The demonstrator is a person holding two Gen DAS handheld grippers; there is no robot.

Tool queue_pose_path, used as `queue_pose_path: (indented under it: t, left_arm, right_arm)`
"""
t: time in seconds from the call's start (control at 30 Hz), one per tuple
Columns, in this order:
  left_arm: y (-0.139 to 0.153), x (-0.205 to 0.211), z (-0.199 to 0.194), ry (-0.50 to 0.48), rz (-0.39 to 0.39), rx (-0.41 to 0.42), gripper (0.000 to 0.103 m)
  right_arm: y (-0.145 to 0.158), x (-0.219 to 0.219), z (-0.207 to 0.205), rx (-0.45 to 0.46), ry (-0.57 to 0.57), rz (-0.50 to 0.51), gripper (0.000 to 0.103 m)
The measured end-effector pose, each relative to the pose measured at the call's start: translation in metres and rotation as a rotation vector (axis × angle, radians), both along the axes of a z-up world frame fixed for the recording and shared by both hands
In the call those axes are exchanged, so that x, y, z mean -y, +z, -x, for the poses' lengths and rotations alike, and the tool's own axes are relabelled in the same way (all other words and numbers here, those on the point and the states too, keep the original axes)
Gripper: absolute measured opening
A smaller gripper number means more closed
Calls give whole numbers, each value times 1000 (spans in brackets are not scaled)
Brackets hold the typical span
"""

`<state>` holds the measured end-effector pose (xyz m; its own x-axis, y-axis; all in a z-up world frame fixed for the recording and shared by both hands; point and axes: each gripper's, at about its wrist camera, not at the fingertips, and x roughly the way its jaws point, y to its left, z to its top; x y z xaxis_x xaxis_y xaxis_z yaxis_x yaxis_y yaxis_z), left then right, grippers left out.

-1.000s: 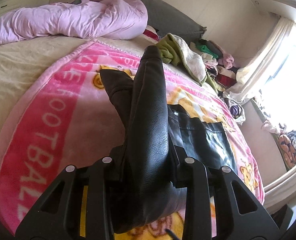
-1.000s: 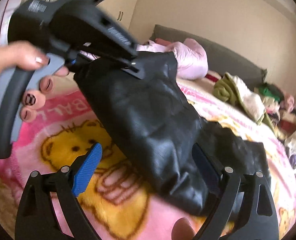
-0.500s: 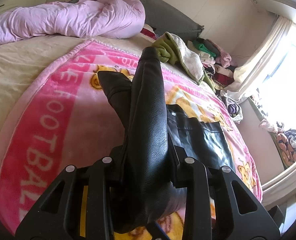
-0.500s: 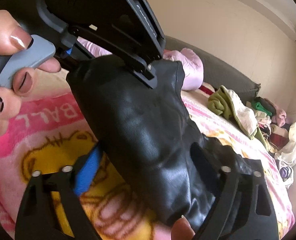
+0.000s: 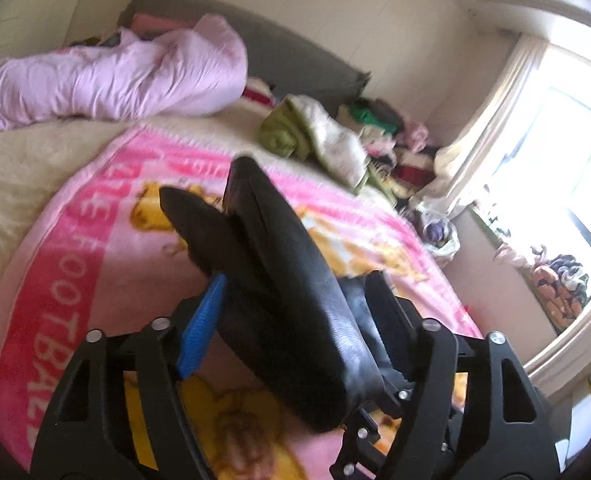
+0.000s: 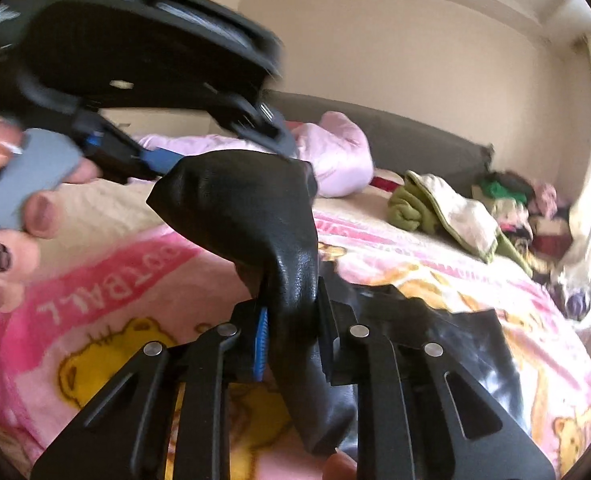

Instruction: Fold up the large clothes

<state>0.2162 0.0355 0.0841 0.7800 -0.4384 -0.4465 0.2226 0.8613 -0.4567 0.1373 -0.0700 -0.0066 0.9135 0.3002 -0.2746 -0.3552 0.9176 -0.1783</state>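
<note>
A black leather garment (image 5: 291, 276) hangs over a pink cartoon blanket (image 5: 75, 248) on the bed. My left gripper (image 5: 295, 320) is open, its jaws wide apart on either side of the raised fold, which rests between them. My right gripper (image 6: 291, 328) is shut on the same black garment (image 6: 255, 208) lower down and holds it up. The rest of the garment (image 6: 447, 332) lies flat on the blanket (image 6: 107, 292). The left gripper body (image 6: 135, 52) and the hand holding it show above the garment's top edge in the right wrist view.
A pink duvet (image 5: 115, 76) lies bunched at the head of the bed by the grey headboard (image 5: 279, 56). A green and white garment (image 5: 315, 140) and a pile of clothes (image 5: 391, 148) sit at the far right. A window (image 5: 555, 168) is right.
My left gripper opened and let go of the black fold. My right gripper closed on the garment and now carries it. The left gripper rose and tilted.
</note>
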Motion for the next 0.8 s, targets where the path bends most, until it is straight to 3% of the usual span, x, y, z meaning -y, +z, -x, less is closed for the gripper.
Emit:
queue_pose_path:
  t: [0.13, 0.23, 0.43, 0.63, 0.8]
  left_arm:
    - [24, 6, 16, 37, 9, 90, 67]
    - [27, 6, 18, 54, 8, 93, 67]
    - [2, 22, -3, 43, -12, 2, 67]
    - [-46, 64, -29, -30, -46, -129, 67]
    - [-95, 98, -47, -93, -38, -259, 67]
  right_arm:
    - [10, 28, 4, -3, -36, -62, 18]
    - [15, 52, 5, 2, -65, -100, 18]
    - [14, 95, 5, -19, -109, -179, 18]
    - [6, 138, 0, -57, -172, -274, 18]
    - [-23, 190, -3, -183, -226, -450, 18]
